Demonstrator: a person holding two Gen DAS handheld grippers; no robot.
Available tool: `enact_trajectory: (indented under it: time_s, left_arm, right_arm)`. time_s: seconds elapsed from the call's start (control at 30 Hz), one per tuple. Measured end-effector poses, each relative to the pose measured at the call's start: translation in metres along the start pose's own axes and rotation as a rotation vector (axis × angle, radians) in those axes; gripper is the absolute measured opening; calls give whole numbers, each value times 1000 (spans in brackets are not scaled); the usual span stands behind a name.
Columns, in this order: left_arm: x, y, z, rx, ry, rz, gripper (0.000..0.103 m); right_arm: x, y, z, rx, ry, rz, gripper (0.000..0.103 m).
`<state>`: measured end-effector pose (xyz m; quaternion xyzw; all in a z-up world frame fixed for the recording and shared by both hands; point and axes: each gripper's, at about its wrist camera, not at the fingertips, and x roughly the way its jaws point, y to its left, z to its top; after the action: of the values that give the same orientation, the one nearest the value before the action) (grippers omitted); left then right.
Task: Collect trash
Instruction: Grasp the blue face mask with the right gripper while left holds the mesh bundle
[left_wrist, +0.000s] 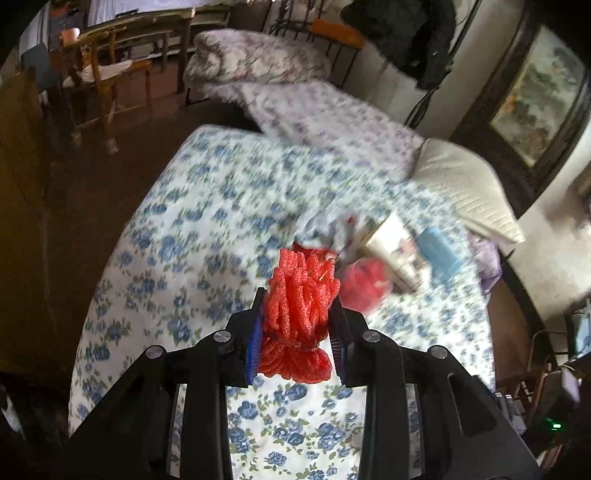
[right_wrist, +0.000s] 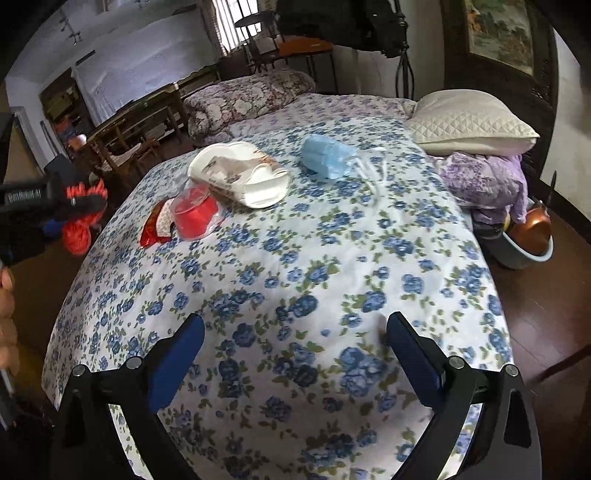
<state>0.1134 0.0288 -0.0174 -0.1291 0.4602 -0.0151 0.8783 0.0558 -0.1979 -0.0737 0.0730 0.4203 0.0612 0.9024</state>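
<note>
Left wrist view: your left gripper (left_wrist: 297, 314) is nearly closed, its blue pads (left_wrist: 255, 343) pressing both sides of a red foam net (left_wrist: 299, 306). The net bulges above and below the pads and is held above the floral bed (left_wrist: 184, 229). Beyond it the view is blurred; a red cup (left_wrist: 364, 284), a white wrapper (left_wrist: 391, 243) and a blue mask (left_wrist: 439, 254) lie on the sheet.

Right wrist view: your right gripper (right_wrist: 295, 347) stands wide open and empty, above the near part of the bed (right_wrist: 332, 258), touching nothing. This view shows the remaining trash sharply: red cup (right_wrist: 194, 214) with a red-and-white scrap (right_wrist: 157, 225) beside it, white wrapper (right_wrist: 240, 173) just behind, blue mask (right_wrist: 328, 157) apart to the right. The left gripper (right_wrist: 79, 199) with the net (right_wrist: 79, 229) appears at the left edge, off the bed's side. A pillow (right_wrist: 469, 125) and purple cloth (right_wrist: 484, 177) occupy the far right corner; a basin (right_wrist: 524, 251) sits on the floor beside the bed. The middle sheet is open.
</note>
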Motion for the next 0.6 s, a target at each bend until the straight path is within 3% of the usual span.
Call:
enact_trajectory:
  time_s: [0.07, 0.2, 0.33, 0.4, 0.6]
  left_arm:
    - [3, -1, 1, -19, 14, -44, 33]
    - [8, -11, -4, 60, -5, 30, 33]
    - [18, -12, -5, 56, 27, 28, 33]
    - [23, -15, -5, 42, 41, 27, 33]
    - [31, -45, -11, 78, 76, -25, 33]
  right_arm:
    - [0, -6, 1, -2, -5, -16, 97]
    - [-2, -23, 15, 39, -41, -32, 97]
    - [2, -31, 53, 87, -93, -50, 97]
    - [7, -26, 73, 49, -119, -86, 97]
    - [62, -12, 129, -72, -25, -189, 97]
